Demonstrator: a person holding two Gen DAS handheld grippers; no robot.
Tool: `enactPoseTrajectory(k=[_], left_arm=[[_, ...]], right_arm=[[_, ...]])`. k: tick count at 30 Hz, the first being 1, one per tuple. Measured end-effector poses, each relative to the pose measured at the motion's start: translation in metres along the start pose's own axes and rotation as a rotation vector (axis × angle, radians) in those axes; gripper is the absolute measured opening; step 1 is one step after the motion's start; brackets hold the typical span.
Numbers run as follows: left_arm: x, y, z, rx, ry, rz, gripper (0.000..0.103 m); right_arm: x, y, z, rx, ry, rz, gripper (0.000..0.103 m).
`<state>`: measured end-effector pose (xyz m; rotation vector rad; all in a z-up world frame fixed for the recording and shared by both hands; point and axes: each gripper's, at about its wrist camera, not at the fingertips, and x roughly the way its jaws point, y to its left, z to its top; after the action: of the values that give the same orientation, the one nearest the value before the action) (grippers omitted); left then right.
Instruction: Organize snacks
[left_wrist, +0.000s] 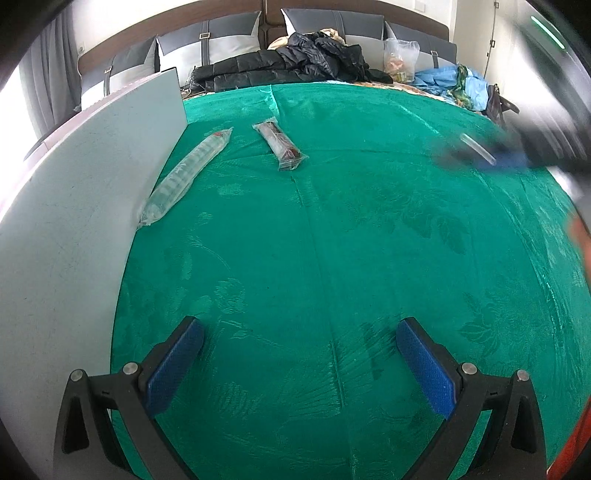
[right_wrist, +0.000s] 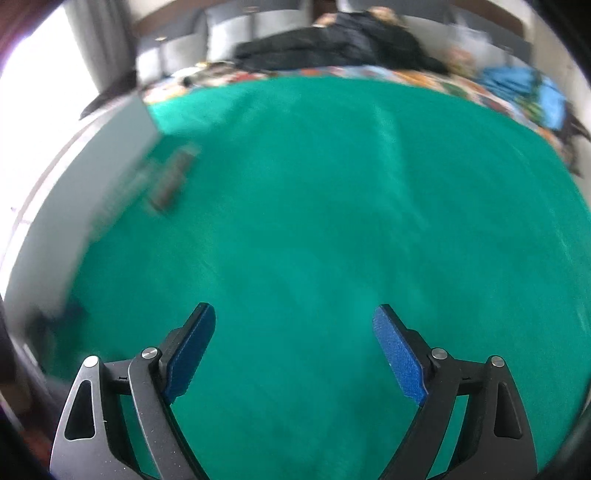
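Far left on the embossed green bedspread (left_wrist: 332, 240): long clear snack sleeve (left_wrist: 184, 173) against a grey board (left_wrist: 74, 221), shorter dark-filled packet (left_wrist: 280, 146) beside. Left gripper (left_wrist: 300, 365) and right gripper (right_wrist: 294, 354) jaws apart, empty.

The whole right wrist view is smeared, so the two snack packets (right_wrist: 168, 177) by the grey board (right_wrist: 122, 147) are only streaks and their labels cannot be read. In the left wrist view, the right gripper (left_wrist: 484, 151) at the far right is a dark and blue blur, cut off by the picture's edge; whether it holds anything cannot be told. The contents of the clear bag (left_wrist: 400, 61) on the bed are too small to make out.
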<state>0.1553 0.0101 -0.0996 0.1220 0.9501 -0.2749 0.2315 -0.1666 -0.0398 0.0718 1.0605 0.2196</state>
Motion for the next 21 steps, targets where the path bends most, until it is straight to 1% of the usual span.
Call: enactPoseTrajectory(k=[2,3,4,6,8,9,10,11,12,13,15,17,21], left_arm=[[0.000,0.000,0.000,0.000,0.000,0.000,0.103],[0.000,0.000,0.000,0.000,0.000,0.000,0.103],[0.000,0.000,0.000,0.000,0.000,0.001,0.103],[0.000,0.000,0.000,0.000,-0.001,0.001,0.103],[0.000,0.000,0.000,0.000,-0.001,0.001,0.103],[0.000,0.000,0.000,0.000,-0.001,0.001,0.103],[0.000,-0.001,0.000,0.000,-0.001,0.001,0.103],[0.000,-0.001,0.000,0.000,0.000,0.002,0.103],[0.000,-0.001,0.000,0.000,0.000,0.002,0.103],[0.000,0.000,0.000,-0.001,-0.001,0.001,0.103],[0.001,0.000,0.000,-0.001,-0.001,0.001,0.103],[0.001,0.000,0.000,-0.001,-0.001,0.002,0.103],[0.001,0.000,0.001,0.000,-0.001,0.002,0.103]], right_arm=[[0.023,0.031,0.037,-0.026,0.047,0.086,0.088],[0.037,0.047,0.055,-0.040,0.074,0.117,0.088],[0.051,0.063,0.070,-0.059,0.098,0.127,0.088],[0.071,0.087,0.089,-0.113,0.126,0.108,0.087],[0.087,0.106,0.100,-0.166,0.130,0.076,0.086],[0.095,0.113,0.103,-0.190,0.132,0.058,0.078],[0.103,0.118,0.103,-0.206,0.146,0.042,0.069],[0.110,0.119,0.101,-0.206,0.167,0.040,0.038],[0.114,0.117,0.099,-0.194,0.177,0.030,0.026],[0.111,0.116,0.099,-0.188,0.152,0.025,0.023],[0.105,0.107,0.094,-0.153,0.147,0.050,0.019],[0.095,0.094,0.085,-0.147,0.131,0.033,0.019],[0.065,0.047,0.047,-0.114,0.105,0.004,0.019]])
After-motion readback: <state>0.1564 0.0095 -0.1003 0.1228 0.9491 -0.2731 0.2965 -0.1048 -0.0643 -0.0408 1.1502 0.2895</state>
